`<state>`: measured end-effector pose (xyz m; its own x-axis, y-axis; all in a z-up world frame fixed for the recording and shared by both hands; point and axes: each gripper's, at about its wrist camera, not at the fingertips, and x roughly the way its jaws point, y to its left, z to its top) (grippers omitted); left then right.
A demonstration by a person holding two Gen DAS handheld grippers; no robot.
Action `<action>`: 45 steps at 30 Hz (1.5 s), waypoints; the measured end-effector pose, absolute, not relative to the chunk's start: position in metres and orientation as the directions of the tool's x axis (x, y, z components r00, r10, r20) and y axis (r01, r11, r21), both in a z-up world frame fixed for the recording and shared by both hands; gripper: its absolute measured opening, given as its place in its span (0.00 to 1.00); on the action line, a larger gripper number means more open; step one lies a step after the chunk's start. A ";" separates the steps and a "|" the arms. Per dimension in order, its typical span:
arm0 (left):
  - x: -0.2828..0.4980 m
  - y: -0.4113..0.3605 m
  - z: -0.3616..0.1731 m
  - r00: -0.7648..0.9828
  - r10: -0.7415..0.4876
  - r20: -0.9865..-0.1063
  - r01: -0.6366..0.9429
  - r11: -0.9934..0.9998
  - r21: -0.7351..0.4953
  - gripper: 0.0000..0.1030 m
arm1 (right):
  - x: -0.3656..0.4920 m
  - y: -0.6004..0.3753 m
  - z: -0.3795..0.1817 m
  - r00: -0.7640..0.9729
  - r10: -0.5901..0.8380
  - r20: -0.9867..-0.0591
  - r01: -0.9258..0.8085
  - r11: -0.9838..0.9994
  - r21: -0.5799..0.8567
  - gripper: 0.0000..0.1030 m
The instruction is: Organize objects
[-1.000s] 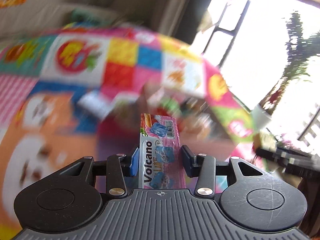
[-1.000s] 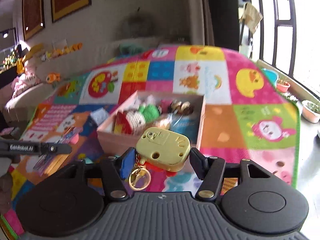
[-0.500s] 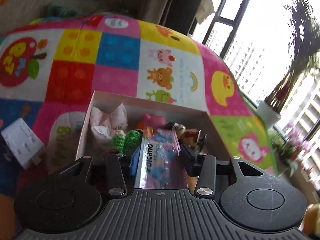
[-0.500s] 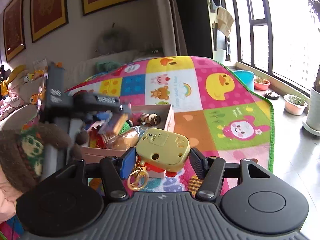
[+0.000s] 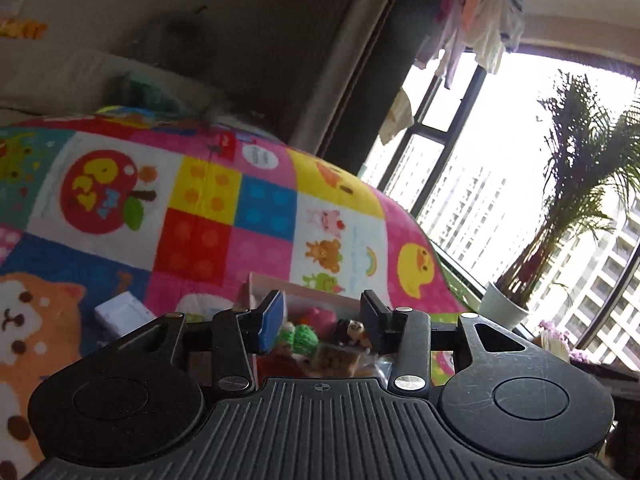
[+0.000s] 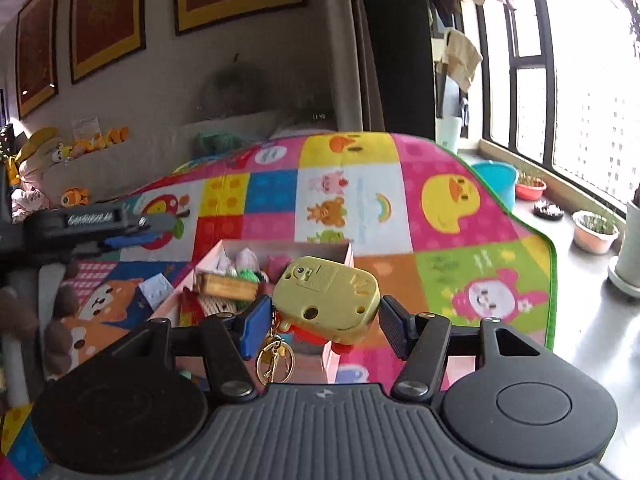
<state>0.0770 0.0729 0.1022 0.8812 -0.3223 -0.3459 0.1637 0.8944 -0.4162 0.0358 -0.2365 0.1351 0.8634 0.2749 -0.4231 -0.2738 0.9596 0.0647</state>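
**Right gripper clamps a yellow toy while the left gripper hangs empty above the box**

Indoors, a bright patchwork play mat (image 6: 360, 208) covers the floor, printed with ducks, bears and an apple. On it sits a shallow pink cardboard box (image 6: 344, 250), already holding small things: crocheted green and white pieces (image 6: 250, 274), a flat brown packet (image 6: 226, 286) lying across them, and a little animal figure (image 5: 354, 326).

Seen from the right wrist, the right gripper (image 6: 320, 320) is clamped on a yellow plastic toy (image 6: 328, 300), pads pressing on its two sides. A gold keyring (image 6: 275, 364) dangles from the toy's lower left corner. The toy hangs in front of the box's near right corner; whether it is over the box or just short of it cannot be told.

From the left wrist, the left gripper (image 5: 322, 320) has nothing between its blue-padded fingers (image 5: 272, 320); its jaws are closing on empty air, with the box's contents visible through the gap below. In the right wrist view the left gripper shows at the left edge, raised over the mat beside the box. A small white carton (image 5: 122, 314) lies on the mat to the box's left.

A window, potted plants (image 5: 560, 240) and a basin (image 6: 494, 182) stand along the right side.
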 end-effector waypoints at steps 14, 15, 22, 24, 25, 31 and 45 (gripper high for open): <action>0.035 0.164 0.029 0.833 -0.208 -0.512 -0.098 0.856 -0.507 0.44 | 0.075 -0.230 0.139 0.826 0.286 -0.485 -0.228 0.957 0.177 0.83; 0.035 0.166 0.026 0.831 -0.202 -0.519 -0.111 0.852 -0.511 0.44 | 0.072 -0.230 0.134 0.829 0.269 -0.490 -0.219 0.963 0.158 0.84; 0.060 0.154 0.024 0.817 -0.201 -0.541 -0.116 0.861 -0.495 0.44 | 0.041 -0.204 0.049 0.789 0.193 -0.583 -0.228 0.973 0.012 0.94; 0.076 0.151 0.032 0.827 -0.175 -0.535 -0.124 0.870 -0.477 0.44 | 0.034 -0.195 0.026 0.779 0.178 -0.601 -0.234 0.972 -0.014 0.94; 0.087 0.150 0.036 0.831 -0.154 -0.535 -0.138 0.874 -0.466 0.44 | 0.031 -0.190 0.018 0.777 0.177 -0.604 -0.241 0.970 -0.026 0.94; 0.161 0.159 0.043 0.809 0.000 -0.587 -0.286 0.873 -0.394 0.44 | 0.023 -0.181 0.005 0.777 0.217 -0.591 -0.282 0.959 -0.019 0.94; 0.246 0.128 0.016 0.699 0.029 -0.715 -0.157 0.981 -0.114 0.41 | 0.040 -0.223 -0.003 0.746 0.290 -0.599 -0.172 0.954 0.247 0.97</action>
